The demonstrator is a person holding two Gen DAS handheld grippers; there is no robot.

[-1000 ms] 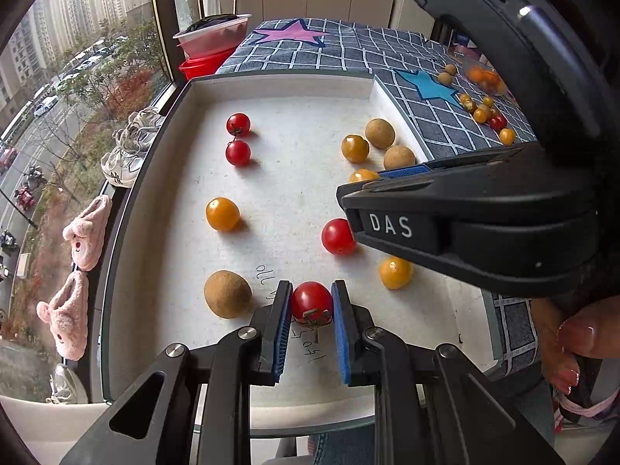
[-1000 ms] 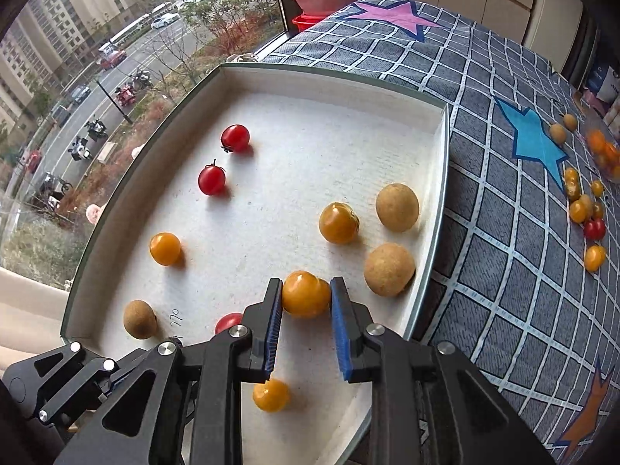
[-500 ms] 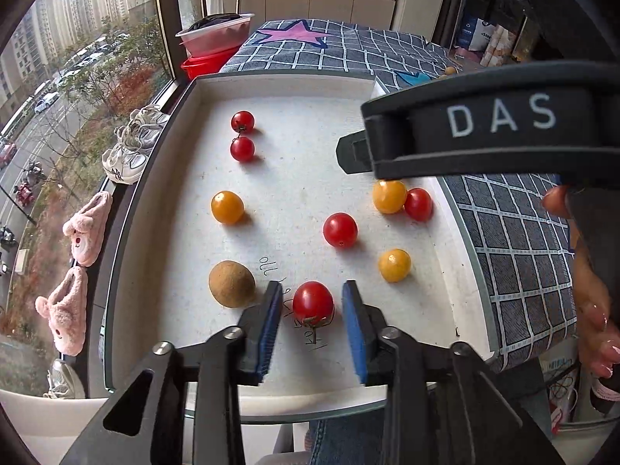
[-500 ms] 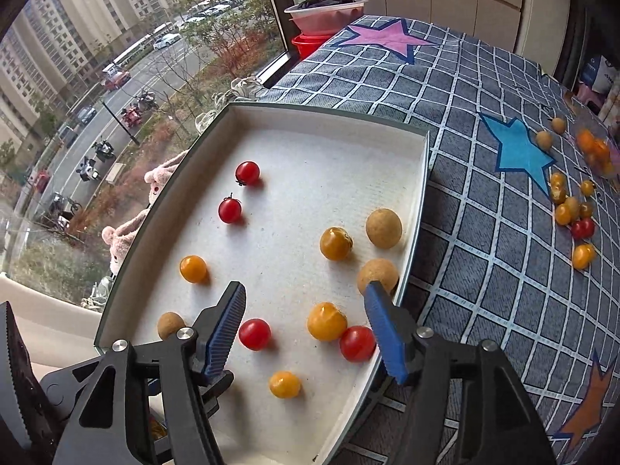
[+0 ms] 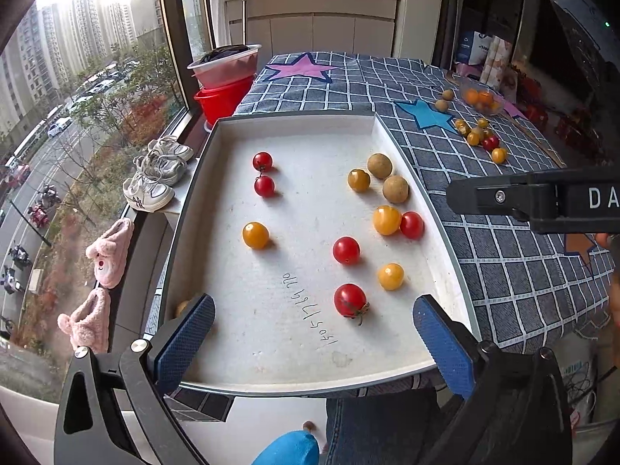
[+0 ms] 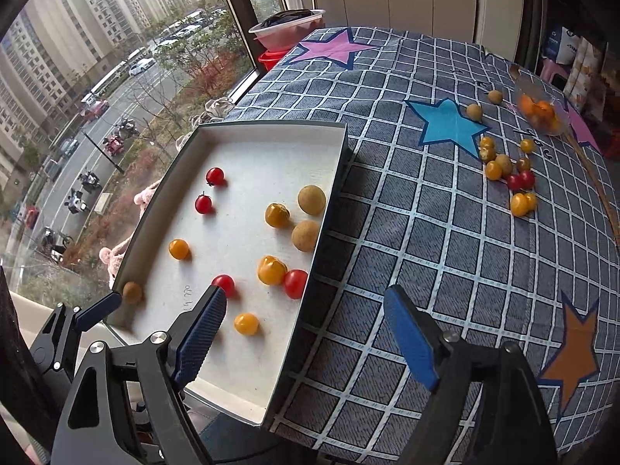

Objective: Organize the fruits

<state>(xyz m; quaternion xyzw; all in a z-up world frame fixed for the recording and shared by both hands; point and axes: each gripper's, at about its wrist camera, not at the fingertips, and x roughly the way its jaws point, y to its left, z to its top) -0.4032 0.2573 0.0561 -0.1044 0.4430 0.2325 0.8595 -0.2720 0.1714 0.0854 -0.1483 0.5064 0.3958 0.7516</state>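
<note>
Both grippers, left (image 5: 312, 333) and right (image 6: 306, 333), have released and withdrawn; the tomatoes now lie in the tray (image 5: 294, 126), with loose fruit (image 6: 507, 172) remaining at two o'clock.

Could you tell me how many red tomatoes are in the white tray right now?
5: two at the far left, one by the right wall, one central, one nearest. None seem hidden.

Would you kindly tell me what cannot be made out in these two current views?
- Left wrist view: small brown round fruit at the white tray's near-left wall, mostly hidden behind the left hand-held gripper's blue pad.
- Right wrist view: clear bowl's orange contents, too small to identify.
- Left wrist view: right hand-held gripper, cut off by the frame edge.
</note>
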